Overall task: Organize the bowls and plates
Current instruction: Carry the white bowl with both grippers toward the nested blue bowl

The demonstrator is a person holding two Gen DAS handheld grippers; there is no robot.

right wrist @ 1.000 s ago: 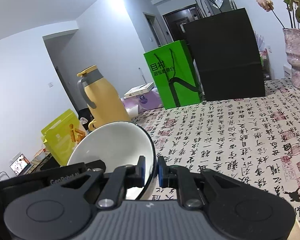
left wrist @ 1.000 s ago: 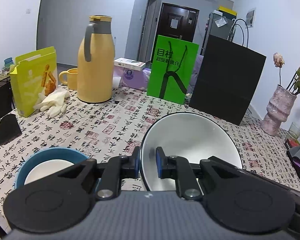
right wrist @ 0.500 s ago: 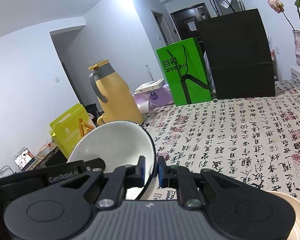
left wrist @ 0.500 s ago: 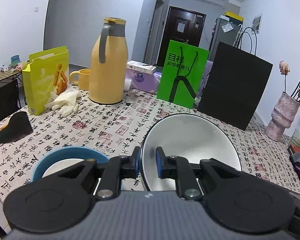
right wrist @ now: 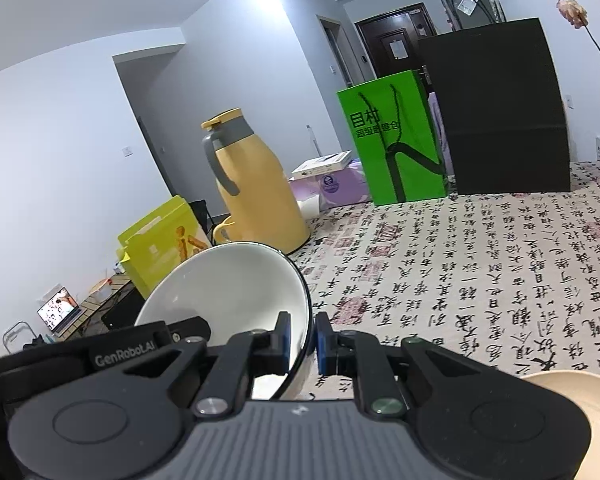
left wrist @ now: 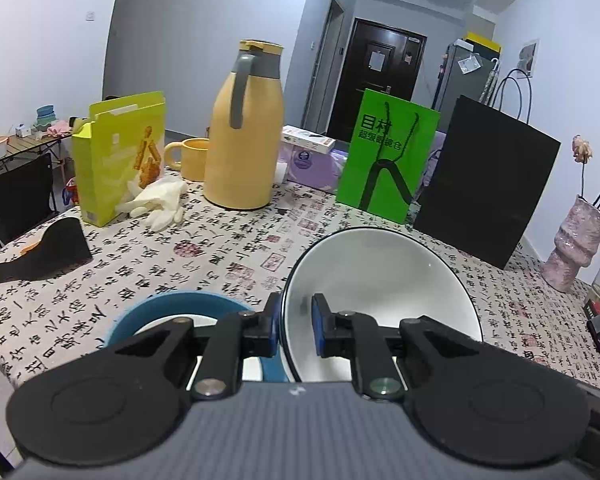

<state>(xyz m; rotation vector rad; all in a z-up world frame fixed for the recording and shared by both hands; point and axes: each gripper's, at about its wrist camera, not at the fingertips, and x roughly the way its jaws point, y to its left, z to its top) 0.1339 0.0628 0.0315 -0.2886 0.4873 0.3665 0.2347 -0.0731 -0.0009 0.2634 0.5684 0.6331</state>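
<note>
You hold a glossy glazed white bowl (left wrist: 380, 280); the worktop (left wrist: 220, 248) wears matt printed cloth, and the black bag (left wrist: 488, 176) looks like matt paper.

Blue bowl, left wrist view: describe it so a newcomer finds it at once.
Start from the tall yellow thermos jug on the calligraphy-print tablecloth and come straight toward the camera, to the near edge. The blue bowl sits there, partly behind the left gripper. Its blue wall and white inside set it apart from the all-white, dark-rimmed bowl held beside it.
</note>
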